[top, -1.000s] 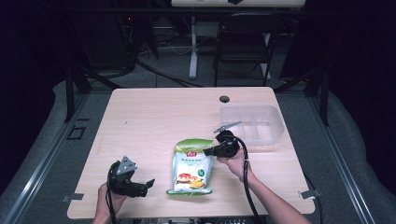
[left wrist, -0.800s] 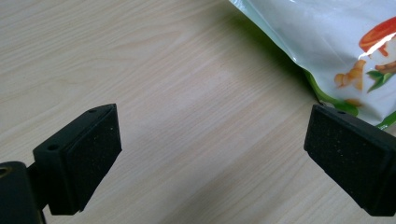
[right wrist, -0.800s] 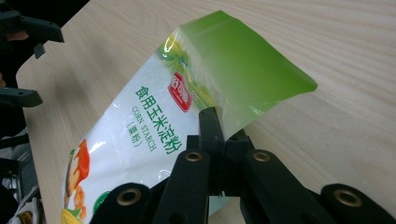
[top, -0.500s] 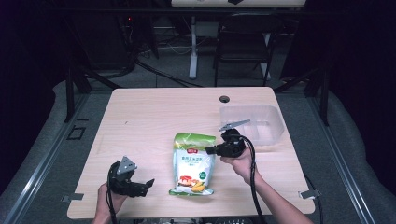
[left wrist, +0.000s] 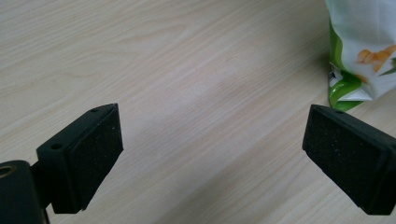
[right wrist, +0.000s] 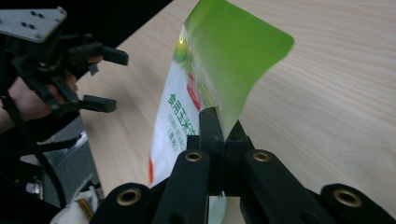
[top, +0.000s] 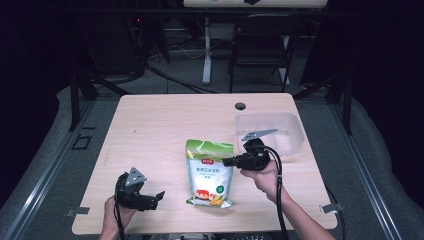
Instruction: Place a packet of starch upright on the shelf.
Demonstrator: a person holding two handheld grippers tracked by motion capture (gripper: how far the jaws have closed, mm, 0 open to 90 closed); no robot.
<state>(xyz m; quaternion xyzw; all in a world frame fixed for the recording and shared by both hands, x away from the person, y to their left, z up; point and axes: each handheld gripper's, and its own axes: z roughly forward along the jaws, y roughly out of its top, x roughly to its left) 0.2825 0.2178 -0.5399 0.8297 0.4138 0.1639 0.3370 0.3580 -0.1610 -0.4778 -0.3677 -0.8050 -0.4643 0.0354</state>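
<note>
Pale wooden desk (top: pixel 160 125), clear plastic bin (top: pixel 287 131) at its far right, green-and-white pouch (top: pixel 210 172) near the middle, its right edge pinched in the clamped right tool (top: pixel 229 162), left tool (top: pixel 159 197) at near left, jaws wide apart, holding nothing

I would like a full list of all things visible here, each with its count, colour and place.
Plastic snack bag: one, green and white with orange food print, middle of table, one edge raised by right gripper.
Clear plastic bin: one, transparent, right far part of table.
Wooden table: one, light wood, centre.
Round cable hole: one, dark, far table edge.
Folding chair: one, black, behind table.
Left gripper: one, black, near left corner, jaws open over bare wood.
Right gripper: one, black, shut on bag's edge.
</note>
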